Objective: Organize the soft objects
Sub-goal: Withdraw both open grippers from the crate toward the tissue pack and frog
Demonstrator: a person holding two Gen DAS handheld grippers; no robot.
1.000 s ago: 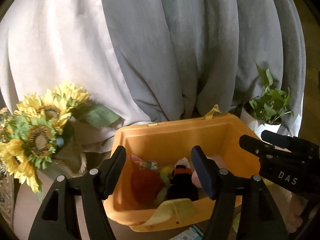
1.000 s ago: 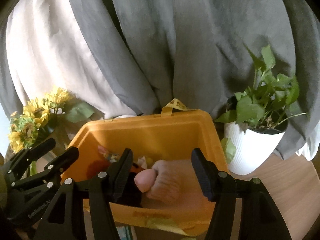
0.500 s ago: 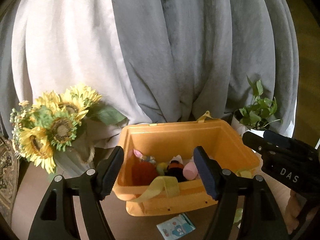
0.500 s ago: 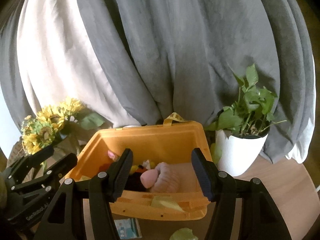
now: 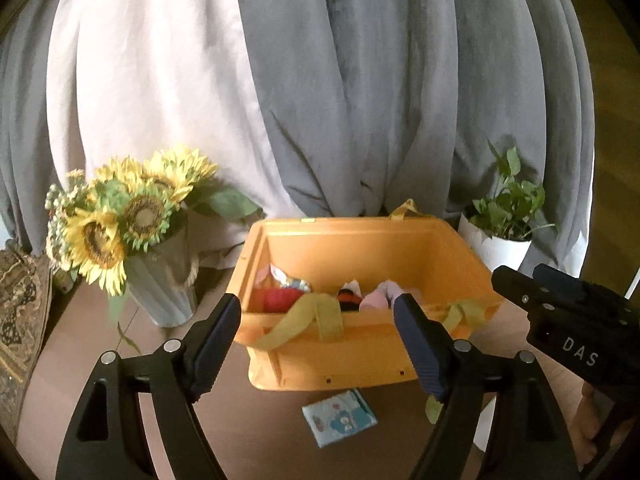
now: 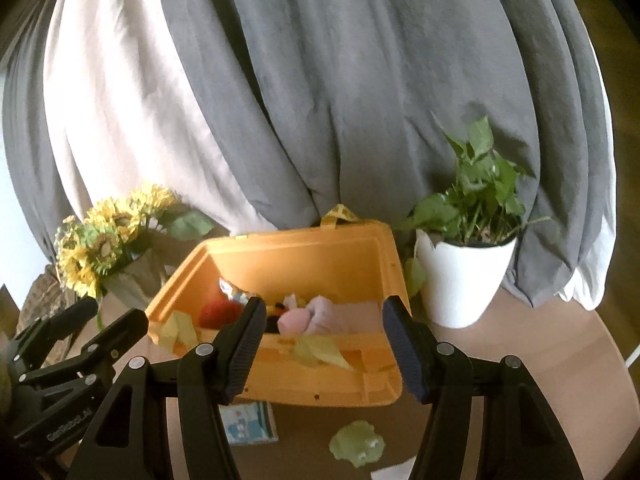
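An orange storage box (image 5: pixel 360 356) (image 6: pixel 320 380) stands on the brown table, holding several soft toys: a red one (image 5: pixel 276 300) (image 6: pixel 220 314), a pink one (image 5: pixel 380 298) (image 6: pixel 308 316), and a black-and-orange one (image 5: pixel 350 294). A small blue-and-white packet (image 5: pixel 340 422) (image 6: pixel 250 422) lies on the table in front of the box. A light green soft toy (image 6: pixel 356 446) lies to the packet's right. My left gripper (image 5: pixel 318 344) is open and empty, in front of the box. My right gripper (image 6: pixel 324 352) is open and empty, beside it.
A vase of sunflowers (image 5: pixel 128 216) (image 6: pixel 100 248) stands left of the box. A white pot with a green plant (image 5: pixel 500 240) (image 6: pixel 464 276) stands right of it. Grey and white curtains (image 5: pixel 320 80) hang behind. The table edge curves at the right (image 6: pixel 612 344).
Both grippers have pulled back and up from the box, open and empty throughout. The packet and green toy on the table have come into view.
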